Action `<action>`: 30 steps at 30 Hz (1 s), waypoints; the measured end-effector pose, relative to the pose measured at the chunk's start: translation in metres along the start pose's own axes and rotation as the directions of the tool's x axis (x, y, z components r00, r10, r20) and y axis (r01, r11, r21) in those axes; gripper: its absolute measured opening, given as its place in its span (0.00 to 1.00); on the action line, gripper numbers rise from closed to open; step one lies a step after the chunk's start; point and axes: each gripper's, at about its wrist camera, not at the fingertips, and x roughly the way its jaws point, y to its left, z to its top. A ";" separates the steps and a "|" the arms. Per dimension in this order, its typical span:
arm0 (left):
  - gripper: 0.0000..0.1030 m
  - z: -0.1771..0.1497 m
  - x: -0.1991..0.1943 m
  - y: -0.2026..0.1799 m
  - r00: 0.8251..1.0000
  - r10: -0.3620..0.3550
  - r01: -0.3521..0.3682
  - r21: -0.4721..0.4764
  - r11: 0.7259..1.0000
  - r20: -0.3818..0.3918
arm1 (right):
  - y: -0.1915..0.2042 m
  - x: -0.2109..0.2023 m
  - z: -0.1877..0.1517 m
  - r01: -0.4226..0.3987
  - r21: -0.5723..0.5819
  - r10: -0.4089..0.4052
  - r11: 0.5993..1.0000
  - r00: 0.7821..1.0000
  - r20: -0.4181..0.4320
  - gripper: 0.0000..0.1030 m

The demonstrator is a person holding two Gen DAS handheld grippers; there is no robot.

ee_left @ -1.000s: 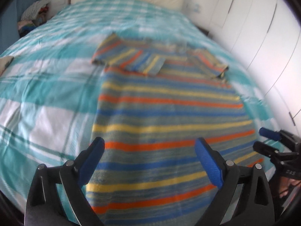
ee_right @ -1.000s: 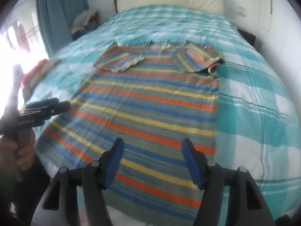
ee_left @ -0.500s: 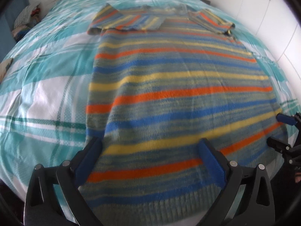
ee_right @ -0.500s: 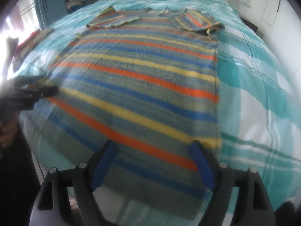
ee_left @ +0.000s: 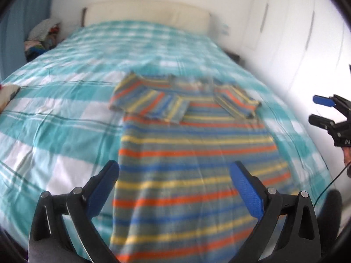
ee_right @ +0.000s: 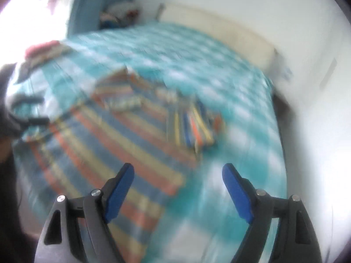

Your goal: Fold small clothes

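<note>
The striped sweater (ee_left: 193, 153) lies flat, lengthwise on the bed (ee_left: 65, 114), its hem toward the cameras and both sleeves already folded in across the chest near the far end. It rests on the teal checked cover, well short of the pillow (ee_left: 147, 13) at the headboard.

Half a second ago both views sat low over the hem, the stripes filling the frame; now both have drawn up and back, so the whole garment and much of the bed show again. The left tongs (ee_left: 173, 190) stand wide open over the lower body of the sweater with nothing between the pads. The right tongs (ee_right: 177, 188) are also spread and empty, above the sweater's right edge; that view is badly smeared, so the cloth's exact outline there is hard to judge, though it looks undisturbed.

So the hem was approached but not taken. The sleeves are done; bringing the bottom up toward the shoulders seems the step still outstanding, and needs a fresh reach down to both hem corners.
</note>
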 end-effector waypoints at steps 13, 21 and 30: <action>0.98 -0.030 0.044 -0.002 0.992 0.090 -0.085 0.060 0.995 -0.087 | -0.028 0.248 0.025 -0.123 0.209 0.160 0.970 0.973 -0.168 0.09; 0.98 -0.031 0.050 0.004 0.988 0.081 -0.080 0.017 0.997 -0.130 | -0.219 0.149 -0.041 0.079 0.646 -0.058 0.759 0.997 -0.054 0.05; 0.98 -0.035 0.058 0.000 0.985 0.113 -0.107 0.052 0.993 -0.133 | -0.287 0.124 -0.167 0.091 0.880 0.017 0.466 0.994 -0.111 0.05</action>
